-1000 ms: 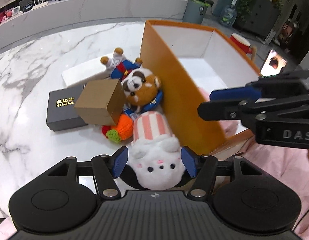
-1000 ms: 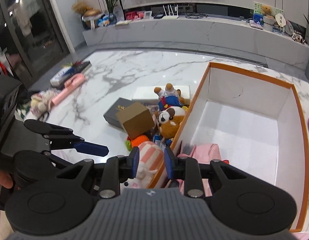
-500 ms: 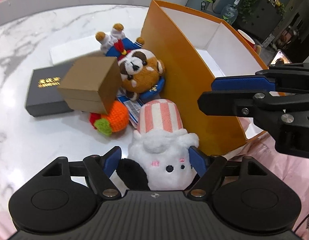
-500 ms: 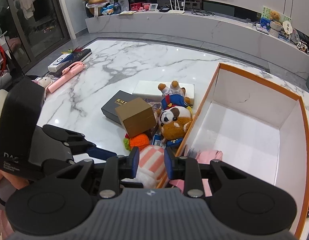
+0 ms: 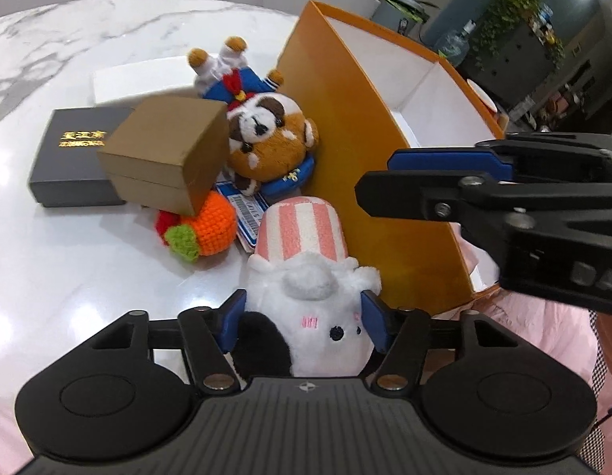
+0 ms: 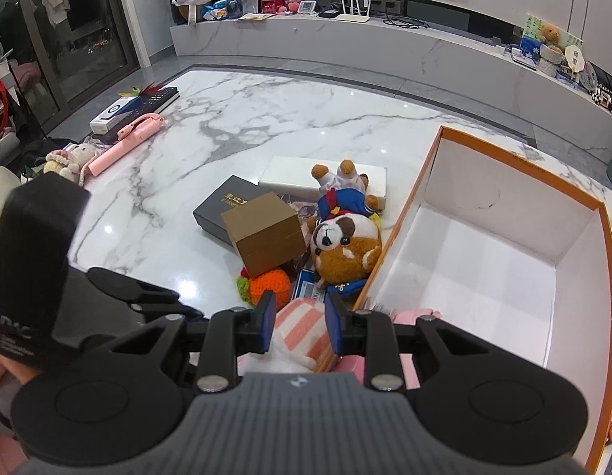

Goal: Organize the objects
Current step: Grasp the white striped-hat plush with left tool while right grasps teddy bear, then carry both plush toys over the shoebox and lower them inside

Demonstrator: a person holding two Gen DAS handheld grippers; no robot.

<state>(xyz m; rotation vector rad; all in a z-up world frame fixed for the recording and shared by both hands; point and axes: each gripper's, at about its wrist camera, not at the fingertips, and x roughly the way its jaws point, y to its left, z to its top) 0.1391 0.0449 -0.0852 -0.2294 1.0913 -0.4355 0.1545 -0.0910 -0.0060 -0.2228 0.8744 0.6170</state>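
Left gripper: blue pads flank the white plush at lower centre, apparently touching; grip unconfirmed. The plush lies against the orange box wall. Brown box, crochet orange and panda plush crowd the upper left. Right gripper: narrow gap, empty. Since earlier, the left gripper has moved closer.

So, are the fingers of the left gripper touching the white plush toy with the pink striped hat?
Touching. The left wrist view shows both blue fingers of the left gripper pressed against the sides of the white plush toy, with no gap.
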